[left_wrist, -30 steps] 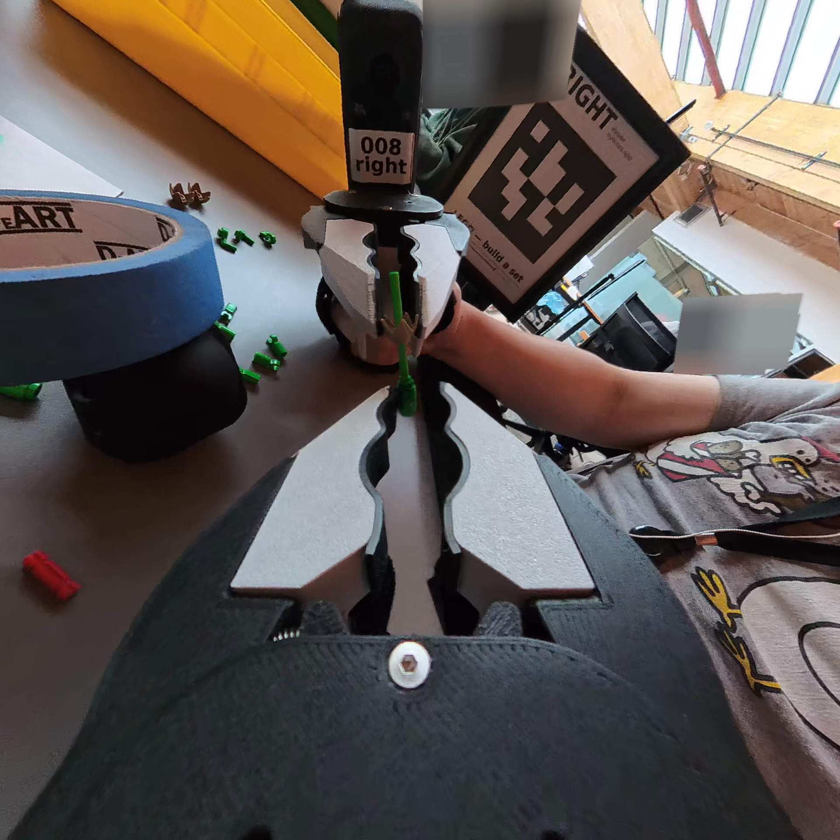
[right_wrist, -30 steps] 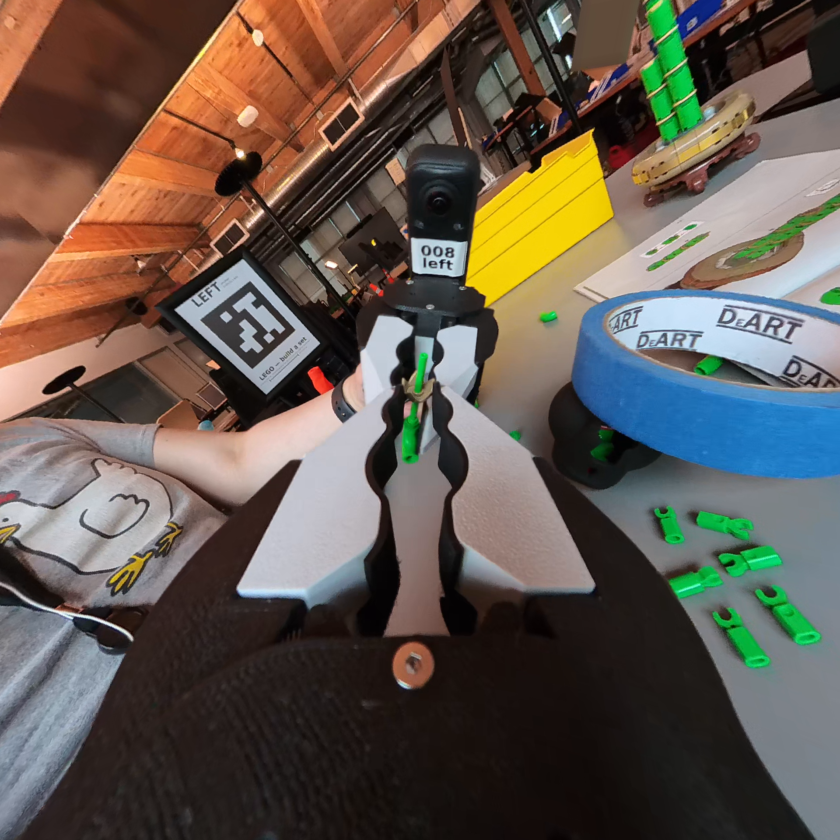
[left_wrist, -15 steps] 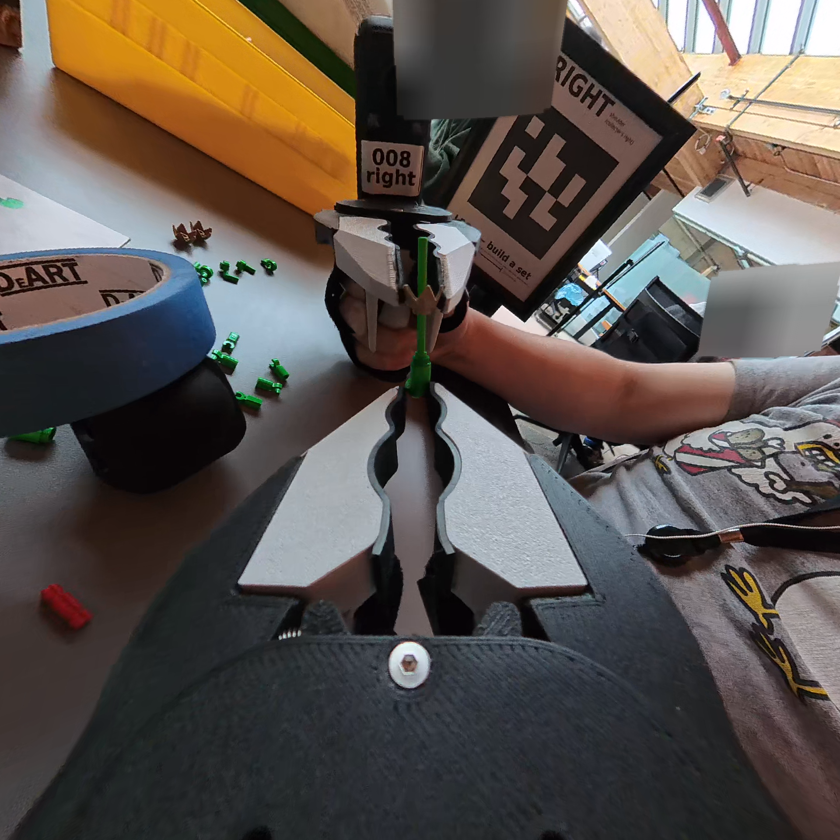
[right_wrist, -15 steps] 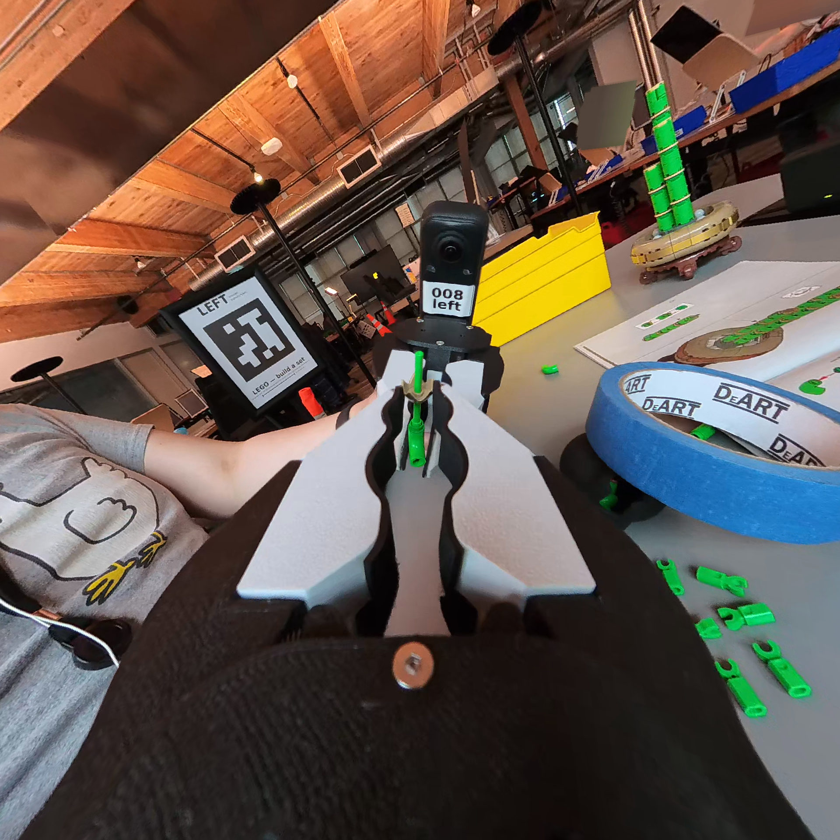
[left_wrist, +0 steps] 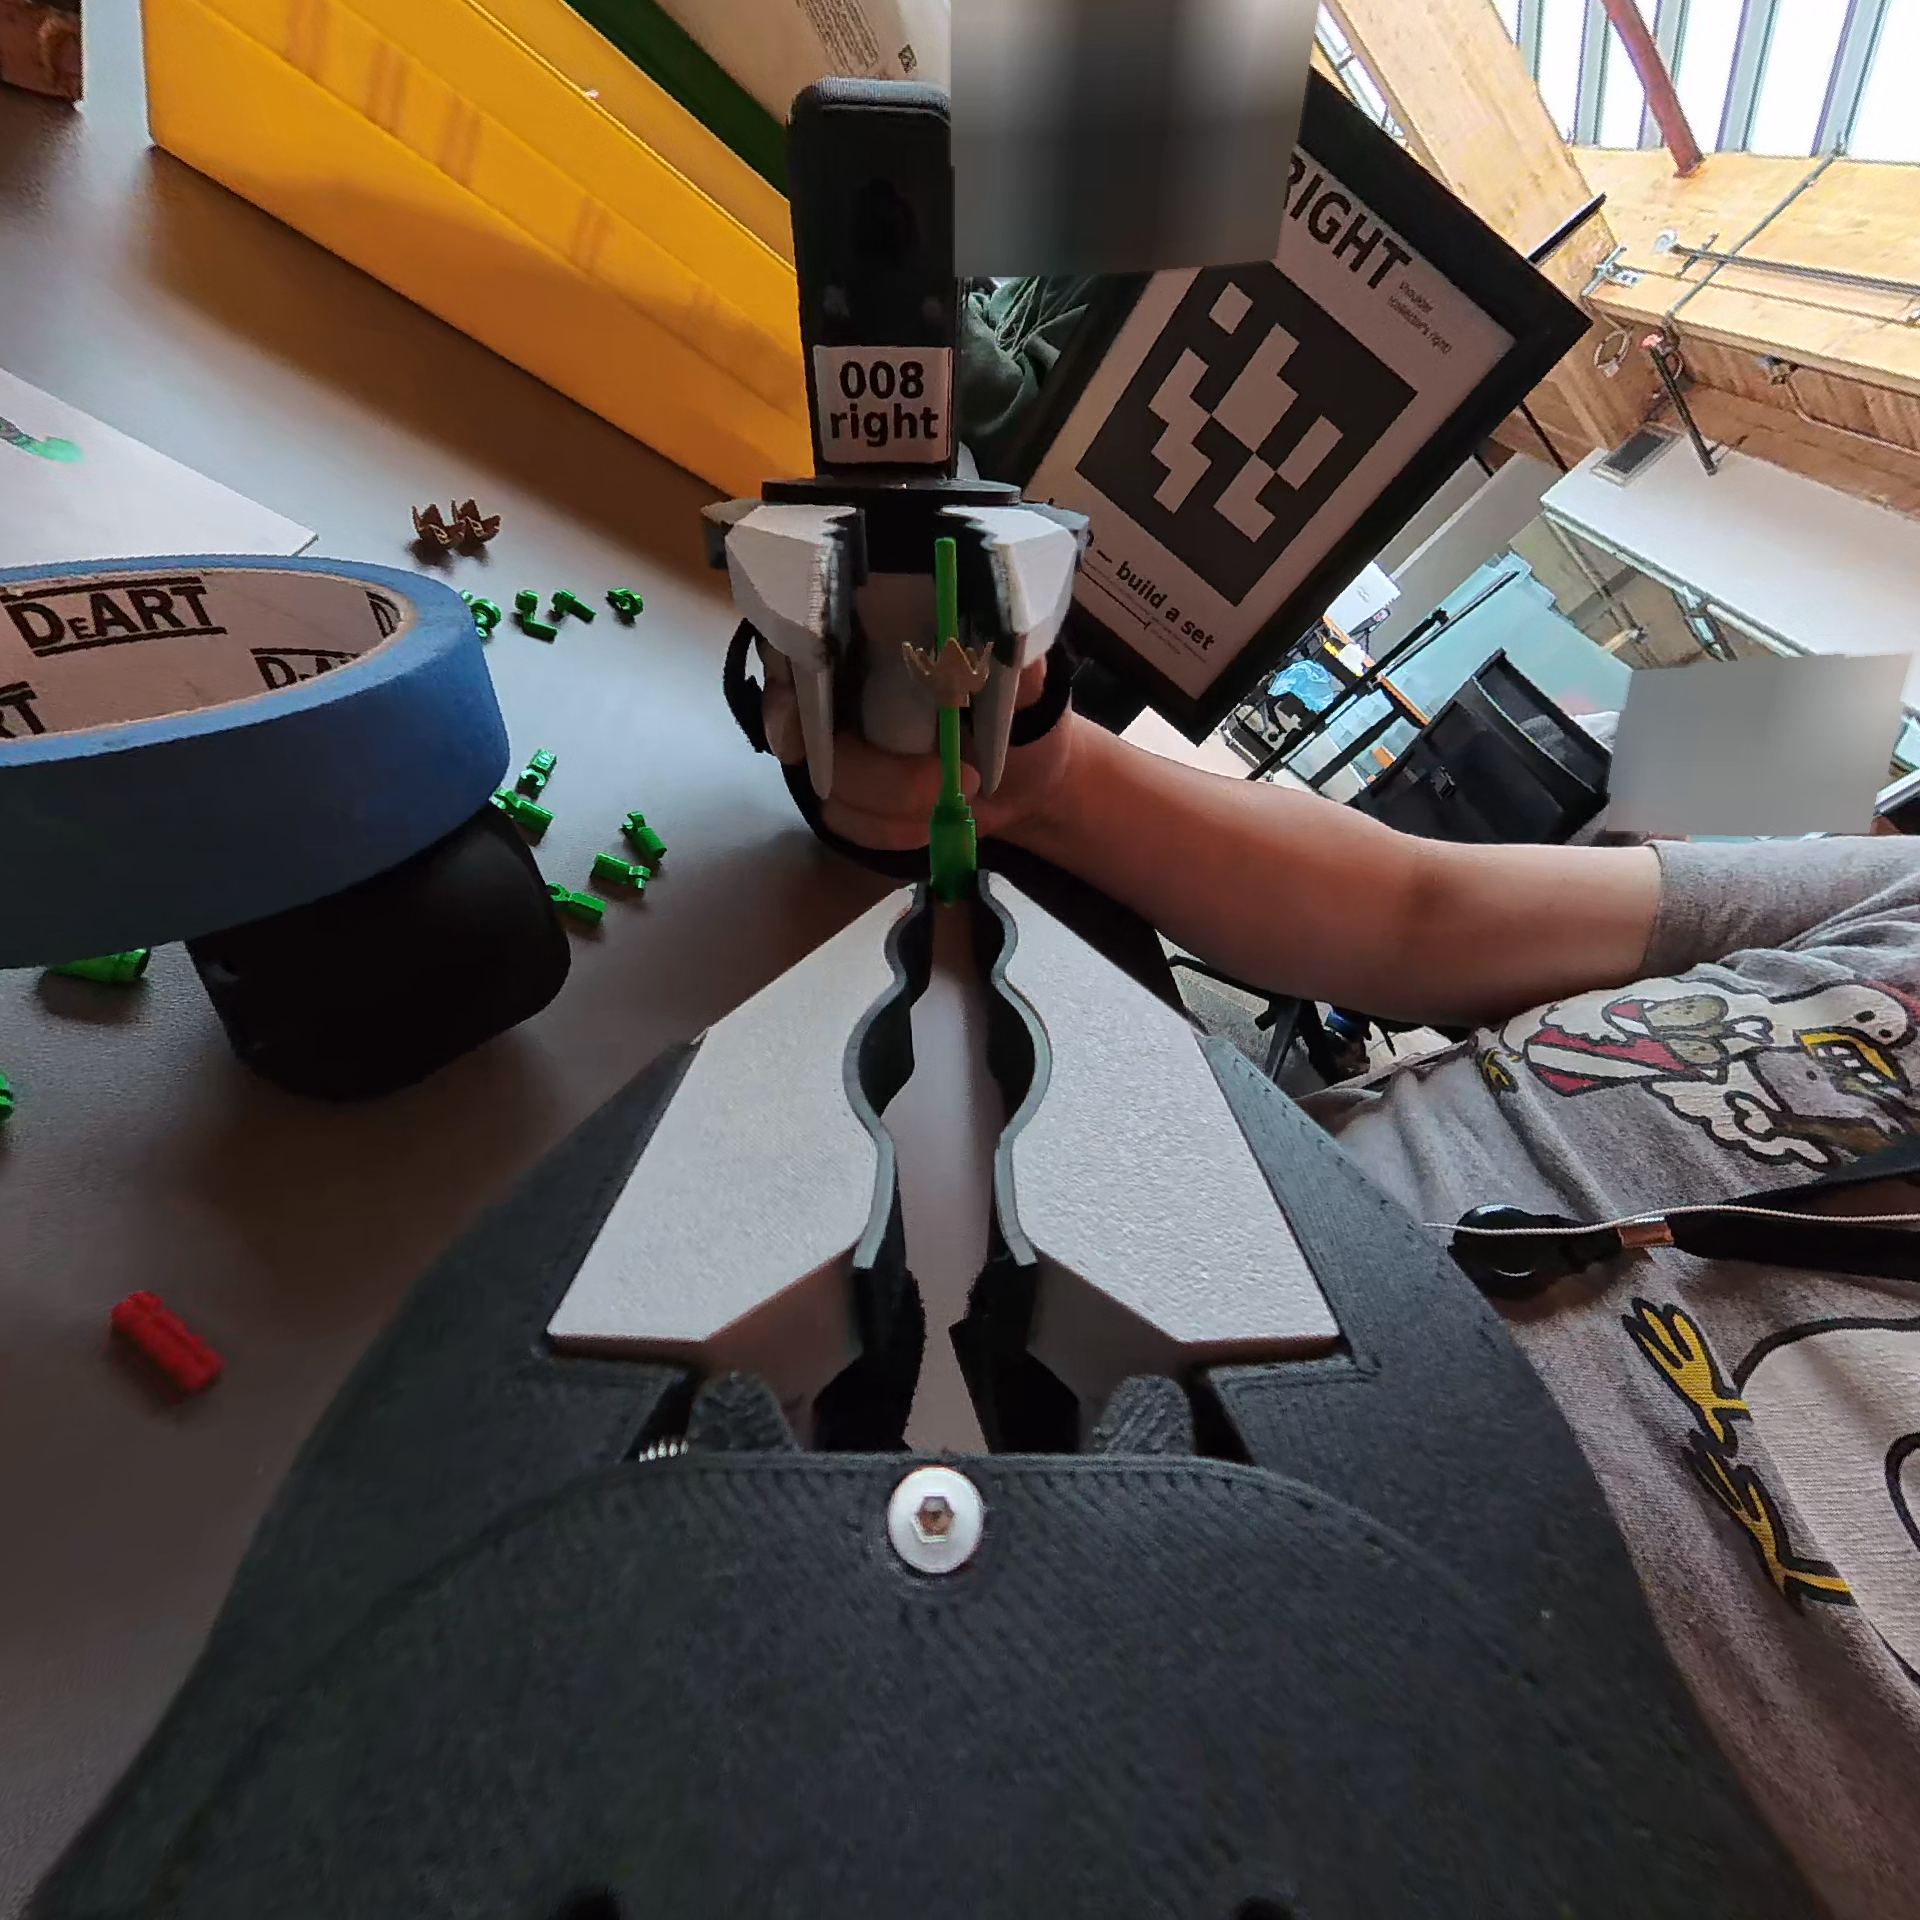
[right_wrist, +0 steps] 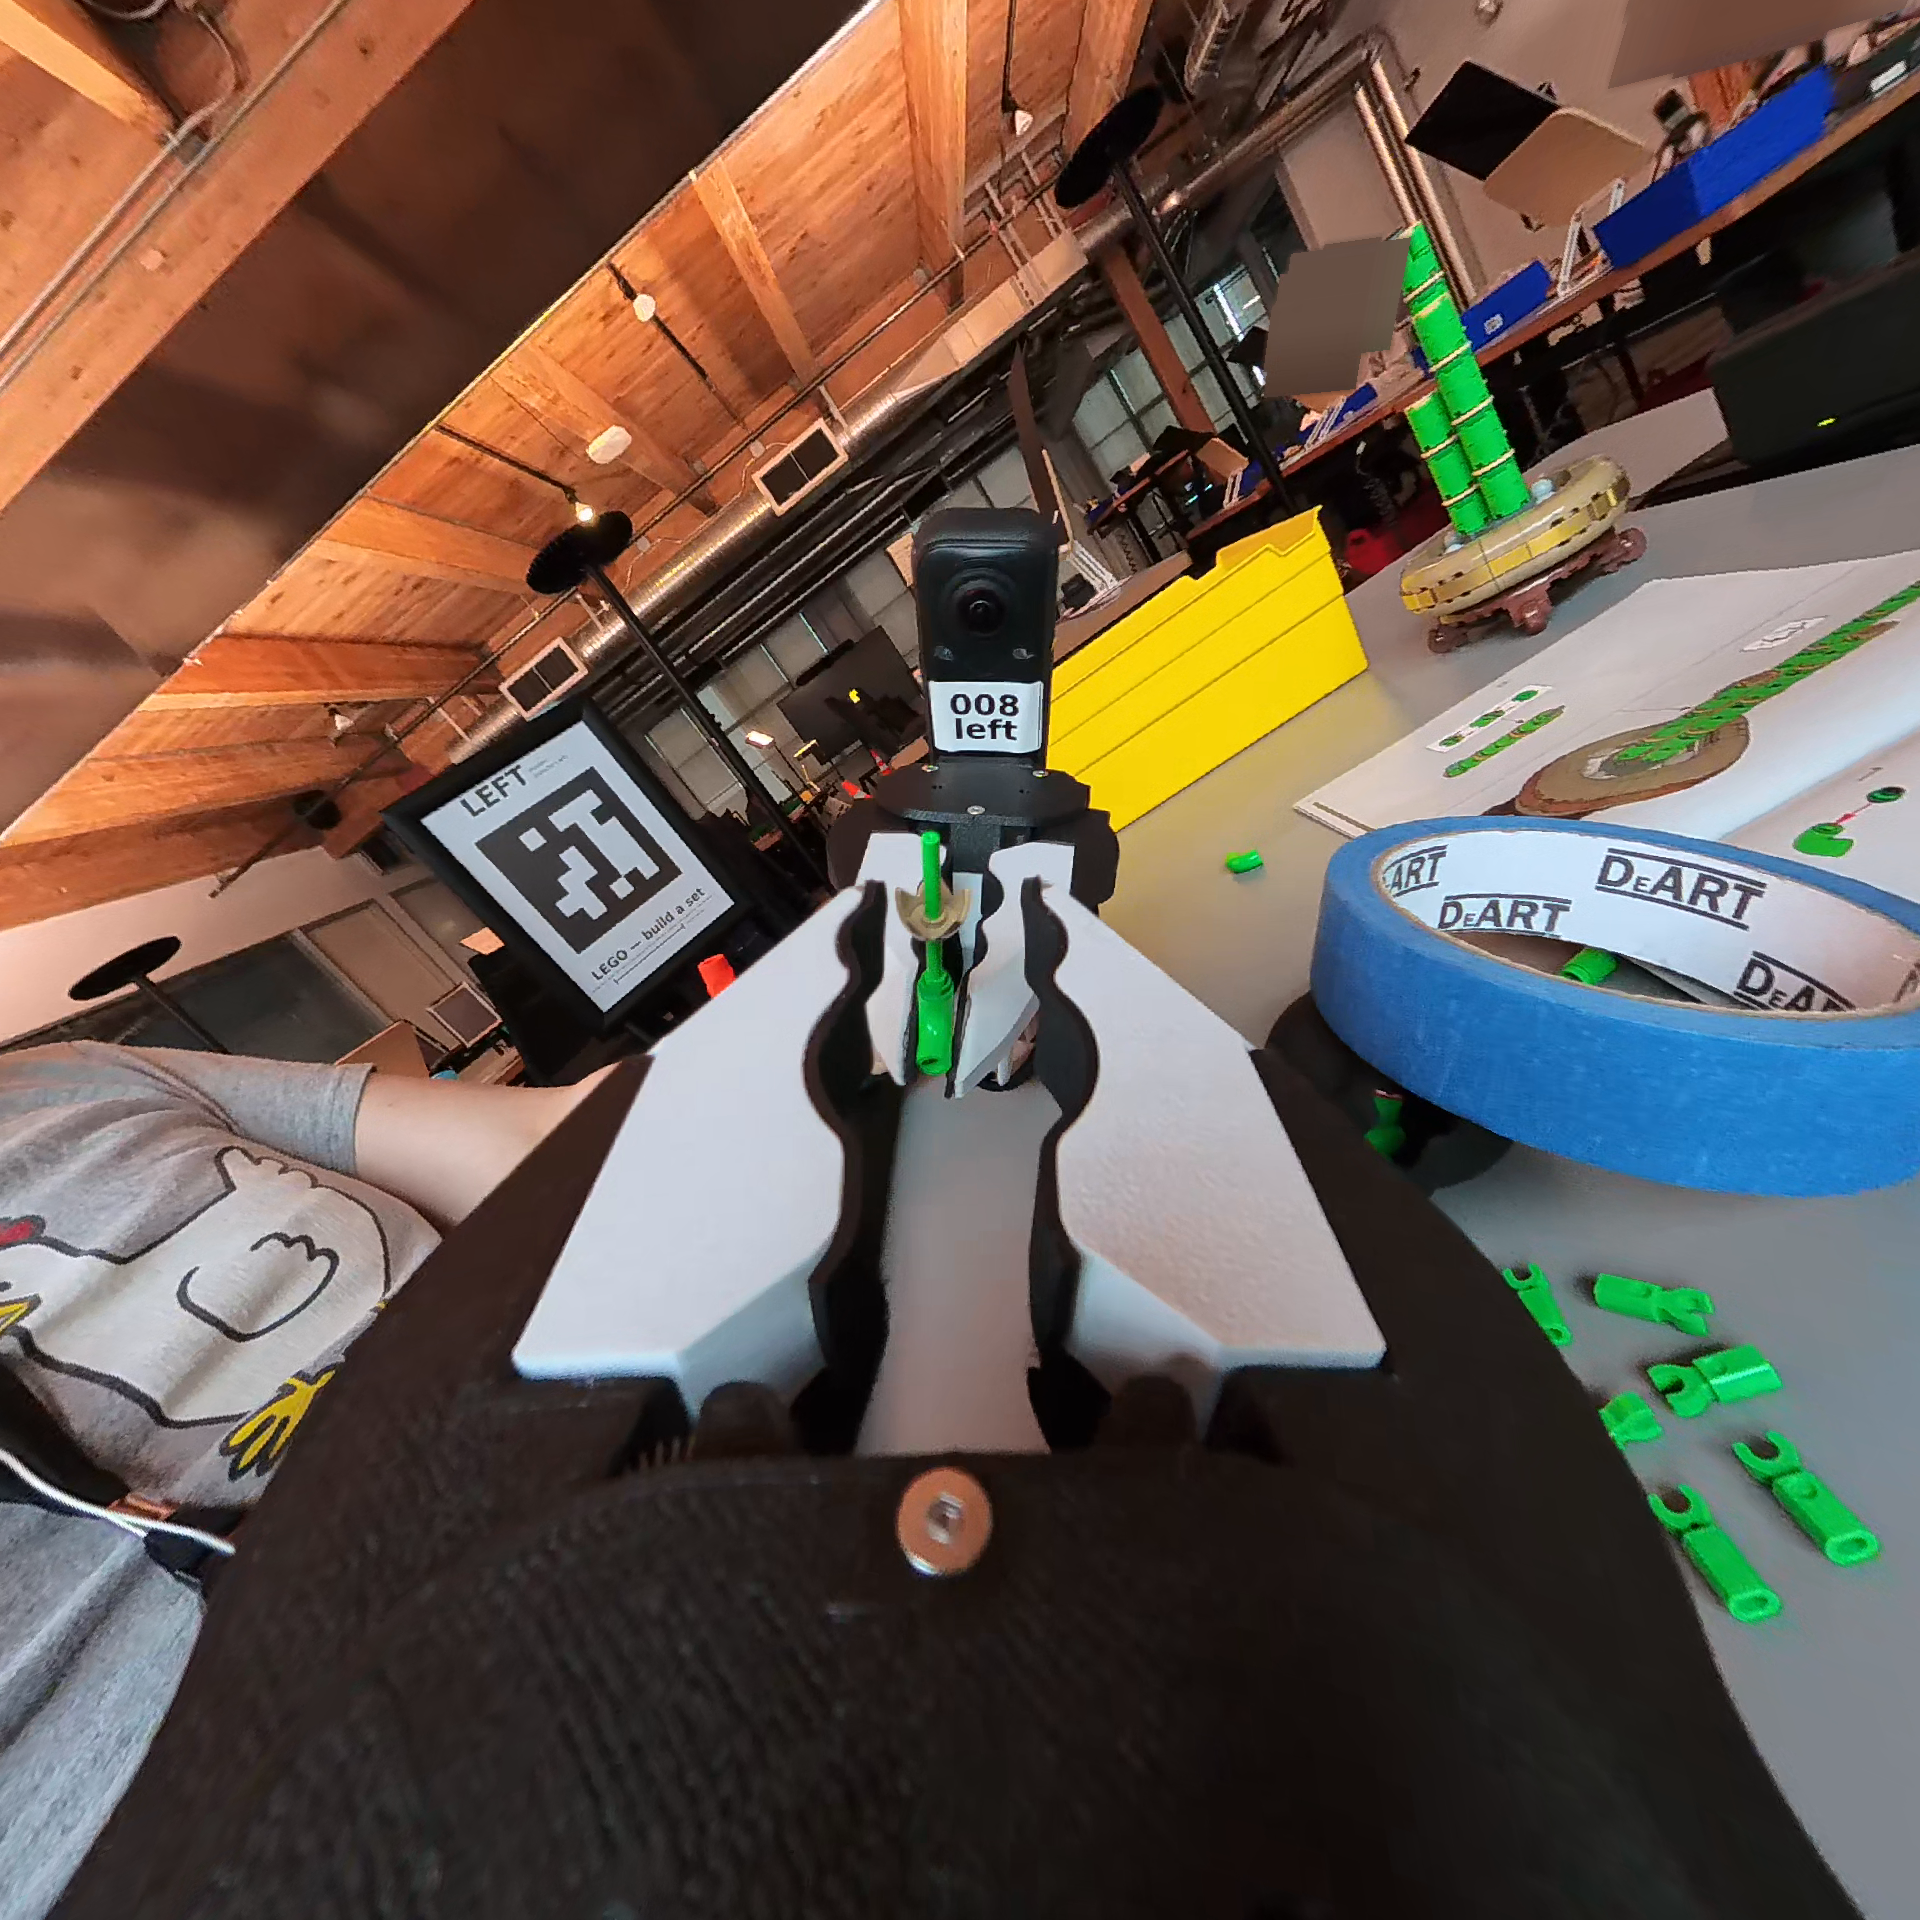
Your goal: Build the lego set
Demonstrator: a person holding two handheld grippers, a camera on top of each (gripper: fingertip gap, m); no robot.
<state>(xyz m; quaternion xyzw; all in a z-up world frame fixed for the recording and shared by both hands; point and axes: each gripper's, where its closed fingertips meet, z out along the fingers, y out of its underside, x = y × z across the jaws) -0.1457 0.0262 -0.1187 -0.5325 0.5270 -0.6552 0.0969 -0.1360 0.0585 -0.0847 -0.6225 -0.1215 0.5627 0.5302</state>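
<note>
My left gripper [left_wrist: 951, 894] is shut on the thick base of a thin green stem [left_wrist: 945, 748] and holds it upright above the table. A small tan crown-shaped piece [left_wrist: 945, 670] sits threaded on the stem about halfway up. My right gripper [right_wrist: 945, 904] faces it, open, with its fingers on either side of the stem [right_wrist: 928, 1003] and the tan piece [right_wrist: 932, 909], apart from both. The right gripper [left_wrist: 904, 769] shows spread open in the left wrist view. The left gripper [right_wrist: 930, 1060] shows in the right wrist view, clamped on the stem's base.
A blue tape roll [left_wrist: 239, 727] rests on a black block [left_wrist: 384, 987]. Loose green pieces [right_wrist: 1714, 1382] and a red piece [left_wrist: 166, 1340] lie on the grey table. A yellow bin [right_wrist: 1195, 665], an instruction sheet [right_wrist: 1662, 727] and a green-stalk model [right_wrist: 1475, 488] stand farther off. My right fingertips sit around 4 centimetres from my left ones. Both grippers' tips are roughly 9 centimetres from the black block [left_wrist: 384, 987].
The right gripper was shut on the tan piece around the stem; it has opened and let go, leaving the piece on the stem. The left gripper has kept hold of the stem.
</note>
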